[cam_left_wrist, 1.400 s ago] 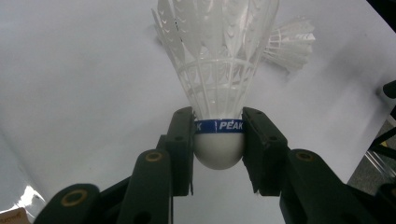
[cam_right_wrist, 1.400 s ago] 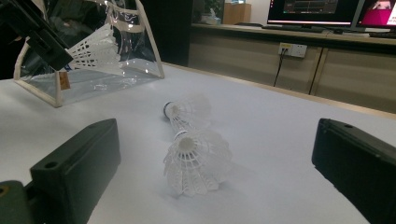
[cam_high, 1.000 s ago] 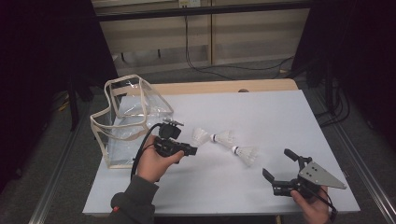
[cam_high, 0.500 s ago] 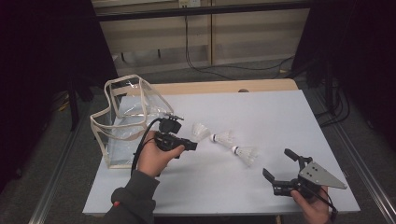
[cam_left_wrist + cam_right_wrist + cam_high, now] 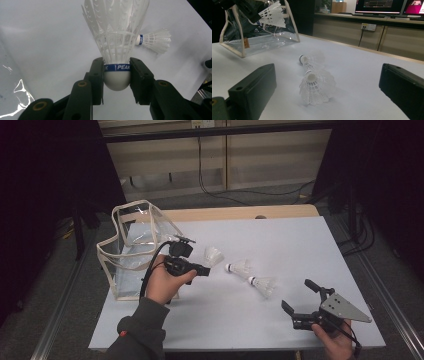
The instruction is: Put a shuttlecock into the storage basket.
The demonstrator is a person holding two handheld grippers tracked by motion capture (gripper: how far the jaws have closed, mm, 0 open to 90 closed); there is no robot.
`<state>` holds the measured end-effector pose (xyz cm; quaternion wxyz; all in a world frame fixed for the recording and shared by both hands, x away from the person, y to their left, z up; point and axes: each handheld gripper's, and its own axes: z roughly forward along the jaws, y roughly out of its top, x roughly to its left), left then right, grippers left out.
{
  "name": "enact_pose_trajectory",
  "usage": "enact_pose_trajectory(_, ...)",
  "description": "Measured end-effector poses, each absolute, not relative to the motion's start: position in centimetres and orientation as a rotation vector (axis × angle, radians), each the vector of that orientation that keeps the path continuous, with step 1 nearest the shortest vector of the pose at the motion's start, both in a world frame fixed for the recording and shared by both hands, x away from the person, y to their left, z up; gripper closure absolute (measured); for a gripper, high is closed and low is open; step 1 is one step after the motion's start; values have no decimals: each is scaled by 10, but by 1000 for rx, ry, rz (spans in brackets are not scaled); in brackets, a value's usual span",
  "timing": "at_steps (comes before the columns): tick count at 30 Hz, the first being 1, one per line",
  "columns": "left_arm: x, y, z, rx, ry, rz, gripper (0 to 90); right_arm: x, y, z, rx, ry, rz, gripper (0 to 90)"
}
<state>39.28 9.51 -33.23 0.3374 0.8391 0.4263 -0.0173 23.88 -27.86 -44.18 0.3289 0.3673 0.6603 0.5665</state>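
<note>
My left gripper [image 5: 204, 268] is shut on the white cork of a shuttlecock [image 5: 213, 256], pinching it at the blue band [image 5: 116, 67]. Its feathers point away from the jaws. It hangs just above the table, right of a clear bag [image 5: 132, 250]. Two more shuttlecocks [image 5: 240, 268] [image 5: 263, 285] lie on the white table [image 5: 300, 245], nearly end to end. My right gripper [image 5: 297, 293] rests near the front right edge, open, aimed at the nearer shuttlecock [image 5: 317, 86] with the other shuttlecock [image 5: 312, 60] behind it.
The clear bag [image 5: 259, 32] with cream trim stands upright at the table's left side, its mouth facing up. A wooden strip [image 5: 225, 213] runs along the table's far edge. Cables lie on the floor beyond it.
My left gripper has risen slightly with the shuttlecock in its jaws. The right gripper and the two lying shuttlecocks have stayed put.
</note>
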Motion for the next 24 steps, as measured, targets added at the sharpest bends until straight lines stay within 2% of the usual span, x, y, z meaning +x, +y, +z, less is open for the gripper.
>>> enact_pose_trajectory(24,405,97,-318,2179,1140,-61,657,239,-278,-442,964,1727,1483,11)
